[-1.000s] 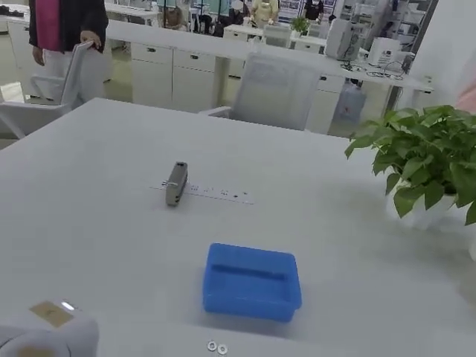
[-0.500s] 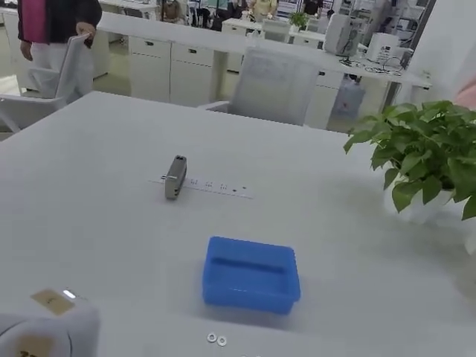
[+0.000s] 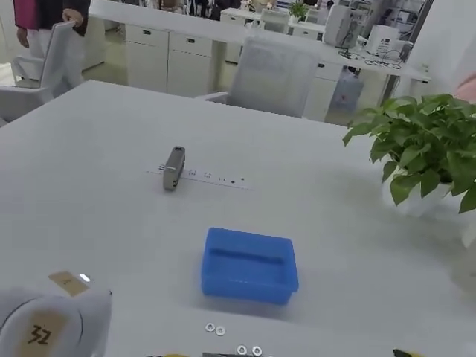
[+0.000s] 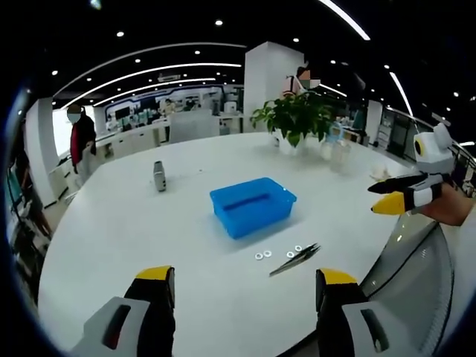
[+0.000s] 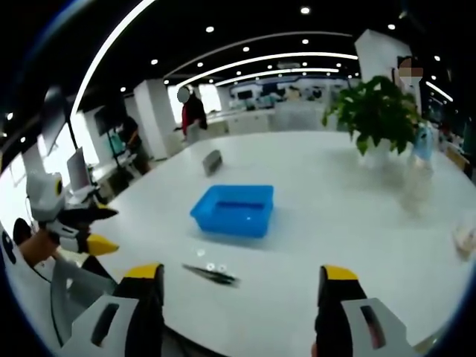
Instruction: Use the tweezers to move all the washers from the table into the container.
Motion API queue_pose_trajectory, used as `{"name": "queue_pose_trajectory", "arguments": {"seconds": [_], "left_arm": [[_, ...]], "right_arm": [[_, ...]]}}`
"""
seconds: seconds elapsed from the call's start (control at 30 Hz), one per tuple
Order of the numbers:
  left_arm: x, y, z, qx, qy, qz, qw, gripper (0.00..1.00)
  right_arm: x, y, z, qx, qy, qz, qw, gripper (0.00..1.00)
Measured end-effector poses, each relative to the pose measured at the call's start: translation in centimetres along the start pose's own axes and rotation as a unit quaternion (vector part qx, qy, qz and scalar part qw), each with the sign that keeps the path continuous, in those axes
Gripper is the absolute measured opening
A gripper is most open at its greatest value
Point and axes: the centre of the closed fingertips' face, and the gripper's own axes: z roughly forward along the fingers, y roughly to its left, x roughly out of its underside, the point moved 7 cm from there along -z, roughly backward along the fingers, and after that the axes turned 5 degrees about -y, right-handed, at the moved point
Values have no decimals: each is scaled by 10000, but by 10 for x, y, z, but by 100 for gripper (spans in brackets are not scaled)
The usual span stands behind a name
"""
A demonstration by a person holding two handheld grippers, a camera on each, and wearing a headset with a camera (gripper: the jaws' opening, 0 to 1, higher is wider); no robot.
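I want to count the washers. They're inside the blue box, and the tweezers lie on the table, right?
No. The washers lie on the white table beside the tweezers, outside the blue box; the left gripper view shows this.

My right gripper (image 5: 242,274) gapes wide before me; tweezers (image 5: 212,275) lie just beside the washers (image 5: 211,266), near the blue container (image 5: 232,210)

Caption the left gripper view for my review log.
Open left gripper faces blue container, four washers and tweezers on white table; right gripper at right.
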Motion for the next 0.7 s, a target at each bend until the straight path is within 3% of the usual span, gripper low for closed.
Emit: {"name": "queue_pose_trajectory", "arguments": {"seconds": [0.1,0.23,0.33,0.37,0.53,0.7], "left_arm": [[-4,-1,7,188,-3,102,9998,72],[-7,-2,17,496,60,182,9986,55],[-4,-6,28,916,211,429,9946,44],[-4,-6,31,949,221,507,9940,41],[0,-13,49,1400,386,883,9854,27],[9,-15,72,1730,712,1239,9745,20]], "right_arm": [[0,0,0,8,-9,-4,10000,81],[2,1,1,-8,39,13,10000,78],[2,1,2,-14,66,13,10000,77],[3,1,2,-9,87,16,10000,77],[6,-1,3,-3,161,59,9999,76],[9,-2,3,7,244,118,9996,75]]}}
